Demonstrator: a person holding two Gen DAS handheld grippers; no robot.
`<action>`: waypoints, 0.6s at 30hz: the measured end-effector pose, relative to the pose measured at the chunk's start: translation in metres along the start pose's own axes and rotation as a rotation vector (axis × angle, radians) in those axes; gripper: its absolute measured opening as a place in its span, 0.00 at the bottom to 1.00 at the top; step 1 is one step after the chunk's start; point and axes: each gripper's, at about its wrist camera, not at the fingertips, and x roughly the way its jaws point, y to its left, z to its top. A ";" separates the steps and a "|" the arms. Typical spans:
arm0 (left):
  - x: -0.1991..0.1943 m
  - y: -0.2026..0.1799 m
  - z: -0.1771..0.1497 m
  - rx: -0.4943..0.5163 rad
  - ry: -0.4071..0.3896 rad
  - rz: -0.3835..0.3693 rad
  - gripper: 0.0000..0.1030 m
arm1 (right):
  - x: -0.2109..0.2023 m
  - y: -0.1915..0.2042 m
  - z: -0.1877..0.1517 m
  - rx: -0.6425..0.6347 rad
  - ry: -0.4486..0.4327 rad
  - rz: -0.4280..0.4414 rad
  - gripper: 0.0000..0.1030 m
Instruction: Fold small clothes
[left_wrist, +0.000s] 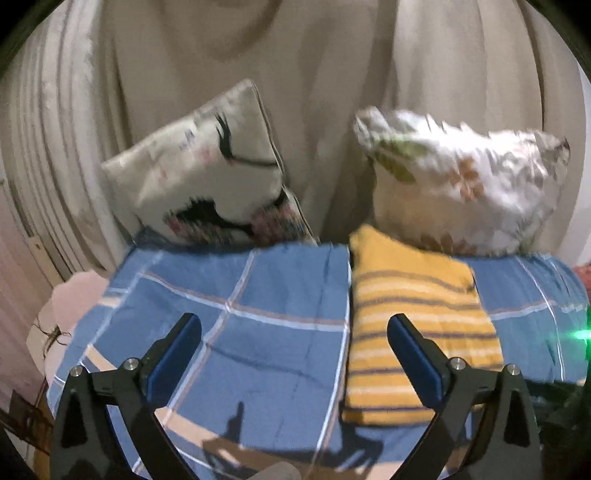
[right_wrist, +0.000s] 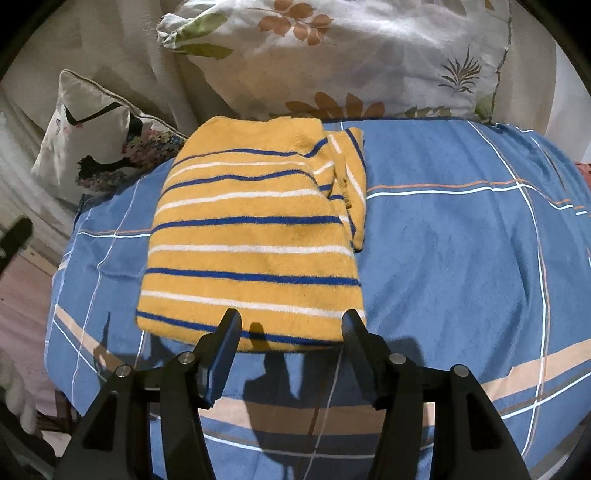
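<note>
A small yellow garment (right_wrist: 255, 229) with blue and white stripes lies folded flat on the blue checked bed cover (right_wrist: 461, 258), a sleeve tucked along its right side. My right gripper (right_wrist: 291, 321) hovers open over the garment's near hem with nothing between its fingers. In the left wrist view the same garment (left_wrist: 413, 332) lies to the right. My left gripper (left_wrist: 295, 325) stands wide open above the cover (left_wrist: 258, 314), its right finger (left_wrist: 410, 350) in front of the garment's left edge, holding nothing.
Two pillows lean at the head of the bed: one with a black bird print (left_wrist: 207, 173) (right_wrist: 96, 140) on the left, a floral one (left_wrist: 465, 184) (right_wrist: 351, 59) on the right. Beige curtains (left_wrist: 295, 74) hang behind. The bed edge falls away at left.
</note>
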 end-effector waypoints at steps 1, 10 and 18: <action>0.004 -0.001 -0.004 0.006 0.023 -0.003 0.98 | -0.001 -0.003 0.000 0.007 -0.006 -0.001 0.59; 0.032 -0.004 -0.028 0.016 0.203 -0.095 0.98 | 0.000 -0.001 -0.009 0.002 0.025 -0.012 0.60; 0.024 -0.017 -0.039 0.038 0.225 -0.152 0.98 | 0.007 0.010 -0.029 -0.031 0.055 -0.150 0.60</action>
